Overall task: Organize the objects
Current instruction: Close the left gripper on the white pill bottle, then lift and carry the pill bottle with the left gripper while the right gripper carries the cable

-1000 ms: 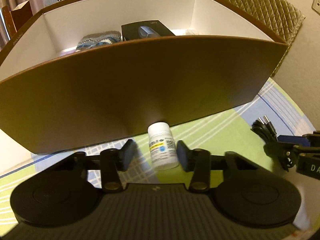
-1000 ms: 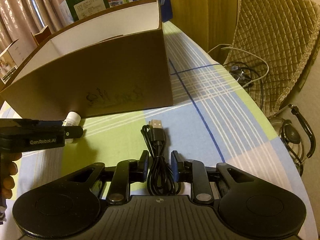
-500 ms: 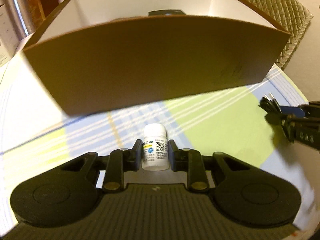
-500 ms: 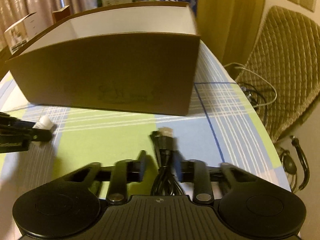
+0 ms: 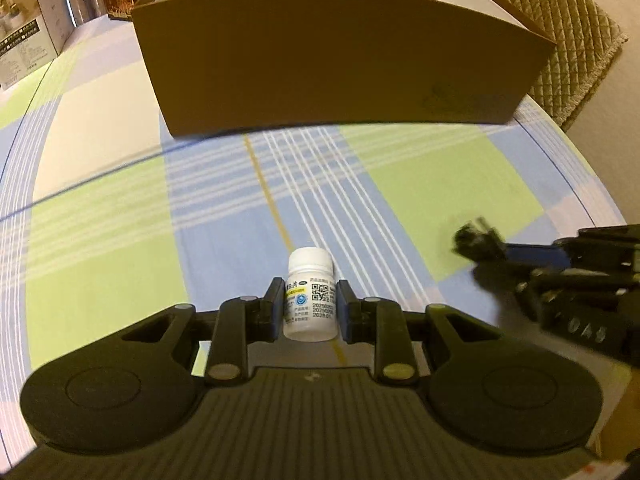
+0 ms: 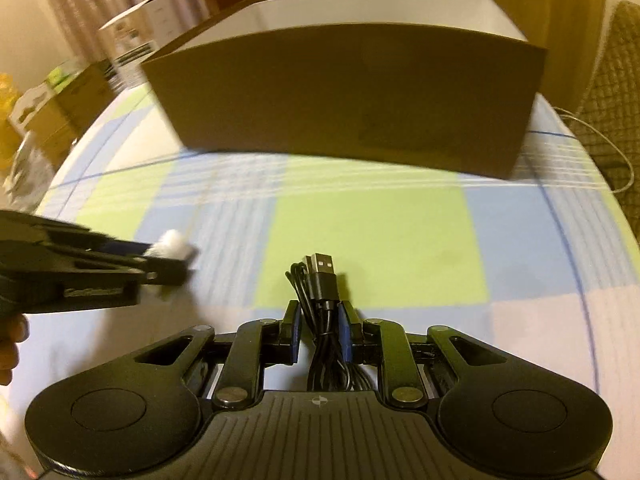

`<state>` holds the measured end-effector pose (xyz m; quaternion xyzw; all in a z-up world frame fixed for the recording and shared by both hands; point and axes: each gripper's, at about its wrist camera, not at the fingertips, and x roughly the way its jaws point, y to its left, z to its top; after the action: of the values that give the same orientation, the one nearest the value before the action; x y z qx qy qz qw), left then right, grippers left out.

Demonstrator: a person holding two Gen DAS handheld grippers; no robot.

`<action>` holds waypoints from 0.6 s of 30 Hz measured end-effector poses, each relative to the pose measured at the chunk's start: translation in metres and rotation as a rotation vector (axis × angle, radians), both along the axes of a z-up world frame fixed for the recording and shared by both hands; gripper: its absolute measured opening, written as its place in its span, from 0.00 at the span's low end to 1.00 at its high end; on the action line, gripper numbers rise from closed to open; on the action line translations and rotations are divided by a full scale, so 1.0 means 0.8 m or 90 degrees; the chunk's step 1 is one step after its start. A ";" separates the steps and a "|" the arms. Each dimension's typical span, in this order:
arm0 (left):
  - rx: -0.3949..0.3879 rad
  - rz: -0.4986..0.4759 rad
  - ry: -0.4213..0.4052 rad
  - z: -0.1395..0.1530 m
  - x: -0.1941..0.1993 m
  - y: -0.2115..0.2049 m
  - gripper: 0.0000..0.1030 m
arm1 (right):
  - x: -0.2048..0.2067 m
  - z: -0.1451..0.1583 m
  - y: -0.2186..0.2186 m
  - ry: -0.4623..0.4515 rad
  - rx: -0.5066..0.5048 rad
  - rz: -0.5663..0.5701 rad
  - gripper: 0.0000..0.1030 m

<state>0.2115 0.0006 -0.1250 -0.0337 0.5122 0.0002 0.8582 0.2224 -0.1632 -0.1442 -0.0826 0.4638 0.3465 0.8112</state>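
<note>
Left wrist: left gripper pinched pill bottle, held upright, prob. for boxing.
Right wrist: right gripper clamped coiled USB cable.
Cardboard box: ahead, likely drop spot.

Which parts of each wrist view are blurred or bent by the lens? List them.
Left wrist view: pill bottle sharp, right gripper smeared, brown box bowed by the fisheye. Right wrist view: USB cable sharp, left gripper and box smeared.
</note>
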 end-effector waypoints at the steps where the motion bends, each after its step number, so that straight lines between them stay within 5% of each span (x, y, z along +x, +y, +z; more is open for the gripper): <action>1: -0.001 0.001 0.001 0.000 -0.003 -0.003 0.22 | -0.004 0.000 0.002 -0.004 -0.002 0.003 0.16; 18: 0.013 0.007 0.010 0.000 -0.005 -0.011 0.22 | -0.012 -0.002 0.018 -0.050 -0.025 -0.003 0.19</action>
<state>0.2074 -0.0083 -0.1252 -0.0277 0.5186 0.0105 0.8545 0.2125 -0.1484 -0.1456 -0.1109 0.4386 0.3319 0.8277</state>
